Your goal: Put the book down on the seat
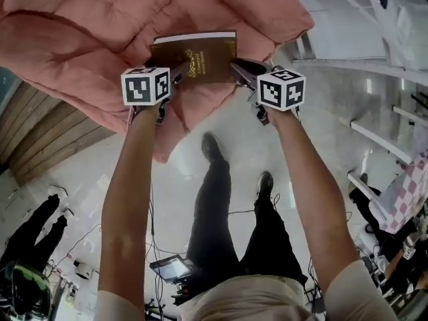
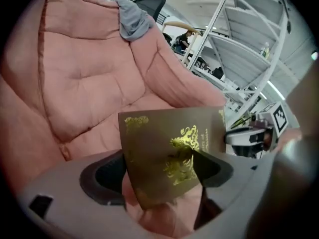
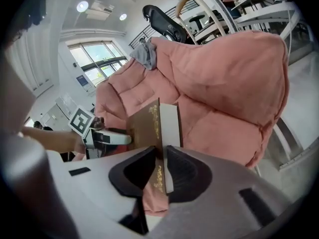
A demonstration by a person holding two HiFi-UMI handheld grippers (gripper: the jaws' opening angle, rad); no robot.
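Observation:
A brown book (image 1: 194, 59) with gold print hangs just above the pink cushioned seat (image 1: 80, 39), held up between both grippers. My right gripper (image 1: 244, 72) is shut on its right edge; in the right gripper view the pads pinch the thin book (image 3: 149, 123) edge-on at the gripper (image 3: 162, 168). My left gripper (image 1: 170, 79) is at the book's lower left corner. In the left gripper view the cover (image 2: 164, 153) faces the camera and its corner lies between the wide jaws of the gripper (image 2: 164, 171), which is open. The seat (image 2: 89, 78) fills the background.
A grey cloth (image 2: 133, 19) is draped over the seat's top. White metal shelving (image 2: 249, 49) stands to the right. The person's legs and shoes (image 1: 221, 206) stand on the pale floor below, with cables and a small screen (image 1: 172, 267) nearby.

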